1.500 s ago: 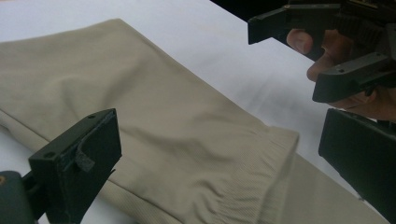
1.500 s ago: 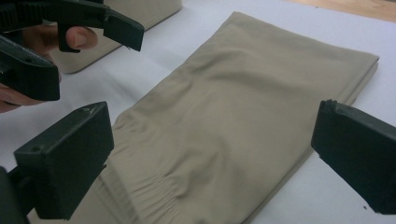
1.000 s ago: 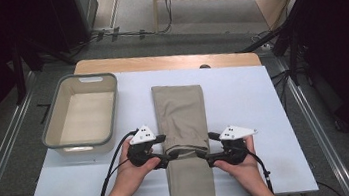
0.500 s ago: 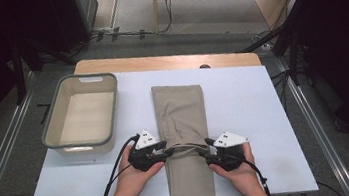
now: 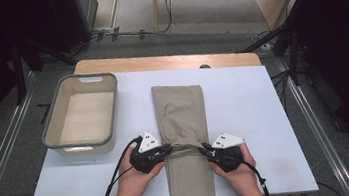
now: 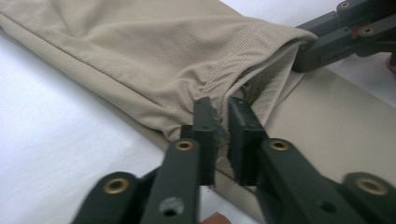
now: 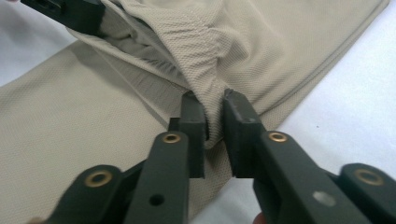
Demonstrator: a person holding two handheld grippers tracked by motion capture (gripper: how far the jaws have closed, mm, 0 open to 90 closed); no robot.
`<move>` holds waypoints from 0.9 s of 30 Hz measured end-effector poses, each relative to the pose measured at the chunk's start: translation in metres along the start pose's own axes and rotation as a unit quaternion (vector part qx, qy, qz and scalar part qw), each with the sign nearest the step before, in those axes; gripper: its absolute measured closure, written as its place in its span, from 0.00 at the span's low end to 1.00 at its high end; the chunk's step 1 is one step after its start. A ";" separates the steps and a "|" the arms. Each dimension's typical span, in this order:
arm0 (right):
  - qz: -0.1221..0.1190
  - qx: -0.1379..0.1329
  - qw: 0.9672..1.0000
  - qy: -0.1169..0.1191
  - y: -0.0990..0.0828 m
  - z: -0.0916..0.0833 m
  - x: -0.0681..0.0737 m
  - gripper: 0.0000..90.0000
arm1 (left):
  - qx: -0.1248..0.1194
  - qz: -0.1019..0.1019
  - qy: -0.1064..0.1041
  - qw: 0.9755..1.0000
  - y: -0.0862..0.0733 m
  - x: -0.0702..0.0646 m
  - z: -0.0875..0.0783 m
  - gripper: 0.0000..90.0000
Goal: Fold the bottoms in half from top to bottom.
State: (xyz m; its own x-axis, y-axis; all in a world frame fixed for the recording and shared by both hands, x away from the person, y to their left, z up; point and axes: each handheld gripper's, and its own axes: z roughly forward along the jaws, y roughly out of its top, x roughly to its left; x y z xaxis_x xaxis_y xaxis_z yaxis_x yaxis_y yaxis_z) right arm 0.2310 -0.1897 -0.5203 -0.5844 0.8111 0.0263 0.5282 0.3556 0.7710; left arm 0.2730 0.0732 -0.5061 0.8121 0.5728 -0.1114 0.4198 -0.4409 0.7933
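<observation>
We have a beige folded garment (image 5: 181, 122) lying lengthwise along the middle of the white counter (image 5: 243, 99), its near end hanging over the counter edge toward us. A grey bin (image 5: 82, 114) stands well apart to its left.

The left tongs (image 5: 168, 149) have just been closing and now pinch the garment's left edge; in the left gripper view the pads (image 6: 204, 130) press a gathered ridge of cloth (image 6: 219, 135). The right tongs (image 5: 204, 149) have likewise just been closing and grip the right edge, a fold of fabric (image 7: 212, 126) squeezed between the jaws.

We judge the material light, soft and limp: a fine knit that bunches where pinched and sags between supports. It is not fragile, but stacked layers may slip apart. We take hold at both side edges, across from each other, catching every layer, and keep the span between the tongs taut when lifting.
</observation>
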 end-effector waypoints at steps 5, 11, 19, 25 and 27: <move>0.012 -0.009 1.000 0.001 0.000 -0.003 -0.001 0.91 | -0.008 -0.004 -0.015 1.000 0.003 -0.003 -0.004 0.96; 0.008 -0.018 1.000 0.006 -0.001 -0.011 0.002 0.91 | -0.019 -0.003 -0.026 0.999 0.006 -0.008 -0.012 0.96; 0.008 -0.032 0.999 0.014 -0.008 -0.029 0.008 0.91 | -0.025 -0.003 -0.045 0.999 0.004 -0.020 -0.021 0.96; 0.004 -0.039 0.999 0.016 -0.011 -0.041 0.015 0.91 | -0.029 0.004 -0.051 0.998 0.001 -0.030 -0.029 0.96; 0.004 -0.041 0.999 0.019 -0.013 -0.045 0.017 0.91 | -0.031 0.004 -0.054 0.998 0.000 -0.033 -0.033 0.96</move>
State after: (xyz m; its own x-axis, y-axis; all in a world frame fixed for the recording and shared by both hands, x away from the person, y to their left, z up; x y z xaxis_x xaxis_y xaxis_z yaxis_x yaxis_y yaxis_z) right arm 0.1864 -0.2009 -0.5009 -0.6043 0.7948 0.0557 0.4817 0.3088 0.8201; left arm 0.2329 0.0770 -0.4831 0.8557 0.4903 -0.1655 0.3895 -0.3996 0.8298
